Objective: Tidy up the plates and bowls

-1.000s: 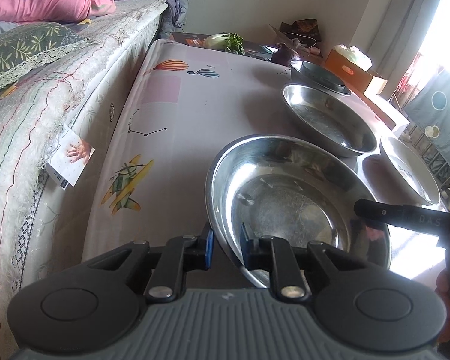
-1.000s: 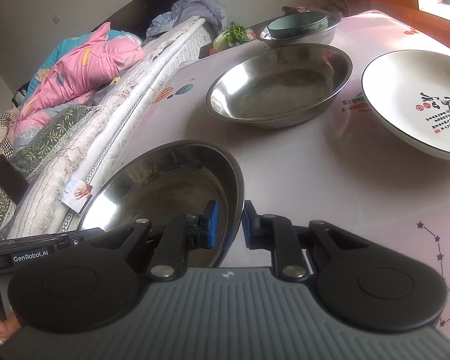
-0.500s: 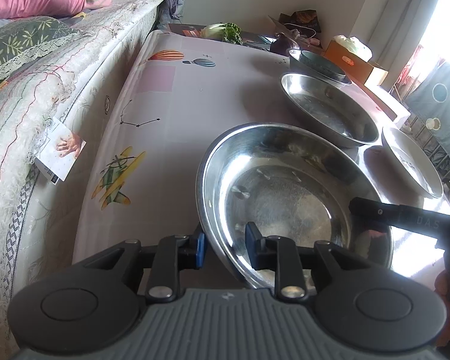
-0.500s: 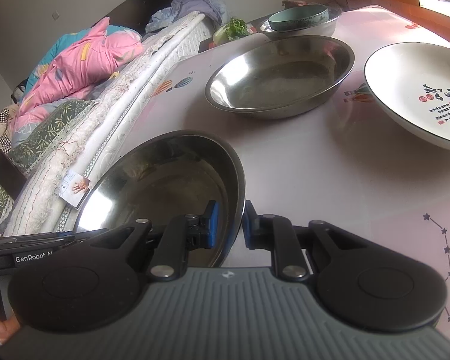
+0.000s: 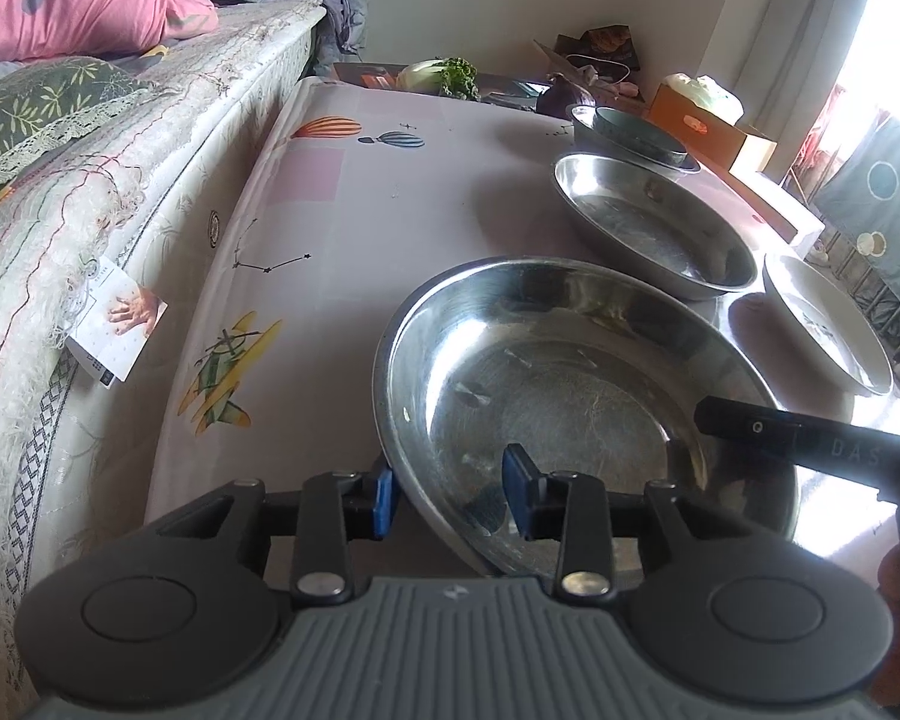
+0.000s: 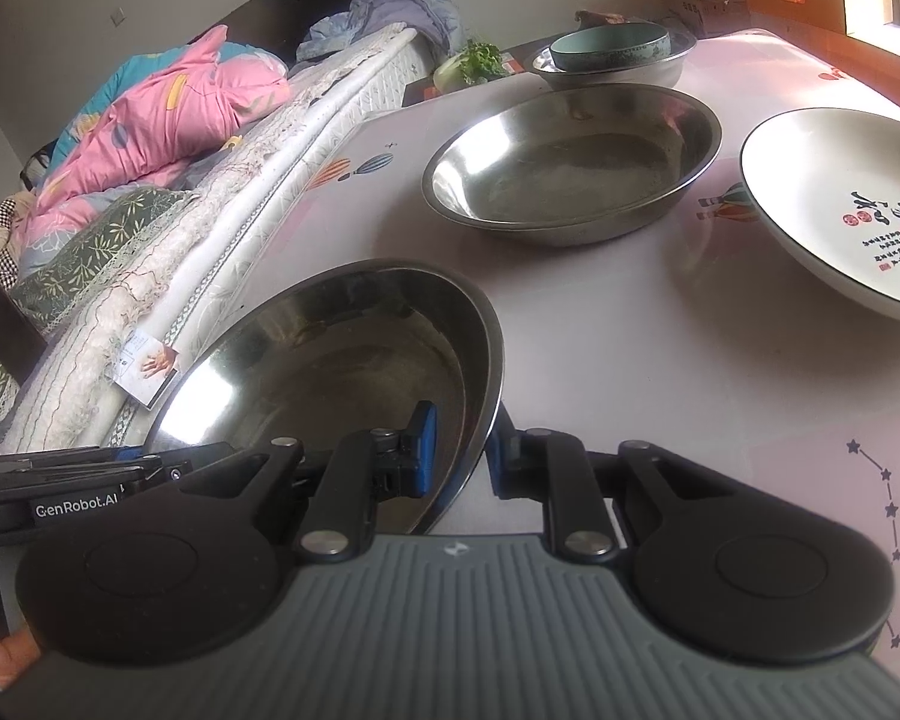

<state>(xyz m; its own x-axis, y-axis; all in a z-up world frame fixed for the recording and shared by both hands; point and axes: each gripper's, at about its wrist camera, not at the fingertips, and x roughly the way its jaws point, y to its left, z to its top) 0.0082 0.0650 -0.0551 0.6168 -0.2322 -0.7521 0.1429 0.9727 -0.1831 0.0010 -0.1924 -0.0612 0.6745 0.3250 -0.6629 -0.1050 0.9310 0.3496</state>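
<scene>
The near steel bowl (image 5: 576,396) sits at the near edge of the table (image 5: 354,222), flanked by both grippers. The left gripper (image 5: 450,489) has its jaws spread wide across the bowl's near-left rim, one blue pad outside and one inside, with a clear gap on the inner side, so it grips nothing. The right gripper (image 6: 459,450) straddles the opposite rim with jaws narrow; the pads look close on the metal, and it seems to be holding the rim, though actual contact is hard to confirm.

Just beyond lies a second steel bowl (image 6: 570,162), similar in shape and empty. Farther back, a teal bowl (image 6: 609,45) is nested inside another steel bowl (image 6: 624,69), which suggests one stacking step is already done. To the right, a white plate (image 6: 840,204) with printed characters sits apart.

By the look of it, the task is partly finished: the two large steel bowls are not yet stacked, and the plate stands alone. The likely next step is carrying the near bowl into the second one.

A bed (image 5: 120,138) with a pink quilt (image 6: 168,108) runs just beside the table's left side, and vegetables (image 5: 444,72) and a cardboard box (image 5: 708,120) sit past the far end. Nothing stands between the two large bowls.
</scene>
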